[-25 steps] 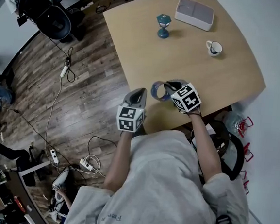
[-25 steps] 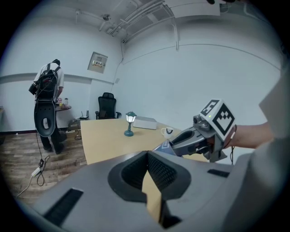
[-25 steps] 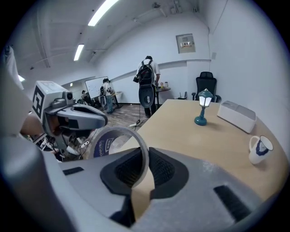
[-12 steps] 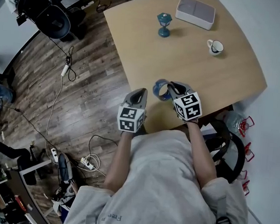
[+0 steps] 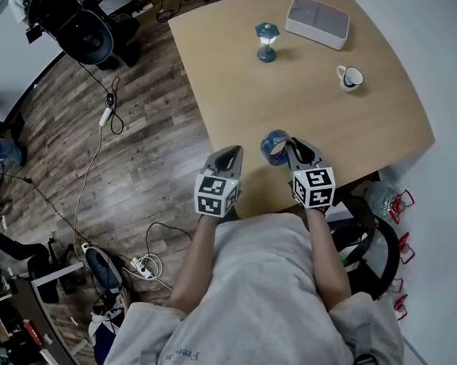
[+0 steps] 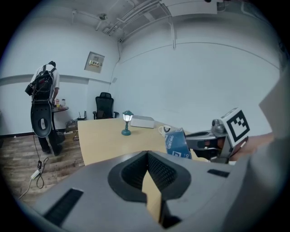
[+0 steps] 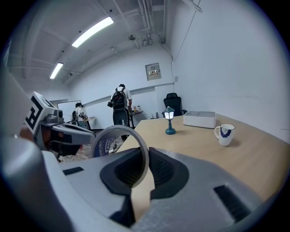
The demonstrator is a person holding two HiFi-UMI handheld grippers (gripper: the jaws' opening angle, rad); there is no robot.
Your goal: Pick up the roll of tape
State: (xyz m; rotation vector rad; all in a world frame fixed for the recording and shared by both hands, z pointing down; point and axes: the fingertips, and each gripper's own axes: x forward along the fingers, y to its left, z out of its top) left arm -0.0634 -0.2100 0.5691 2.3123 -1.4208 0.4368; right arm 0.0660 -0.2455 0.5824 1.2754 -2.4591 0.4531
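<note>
The roll of tape (image 5: 275, 146) is a blue-and-white ring held off the wooden table (image 5: 337, 124) near its front edge. My right gripper (image 5: 293, 152) is shut on the ring's wall. In the right gripper view the tape (image 7: 118, 134) stands upright, its rim pinched between the jaws of the right gripper (image 7: 144, 163). The left gripper view shows the tape (image 6: 176, 142) at the tip of the right gripper (image 6: 192, 141). My left gripper (image 5: 226, 158) hovers just left of the tape, over the table's edge. The left gripper (image 6: 147, 156) is shut and holds nothing.
Farther back on the table stand a small teal lamp (image 5: 265, 42), a white box (image 5: 317, 22) and a mug (image 5: 350, 78). Cables and a power strip (image 5: 143, 267) lie on the wood floor at left. A person with a backpack (image 7: 119, 105) stands beyond the table.
My right gripper has moved right and a little up with the tape, and has rolled, so the ring now shows more edge-on. The left gripper has stayed put.
</note>
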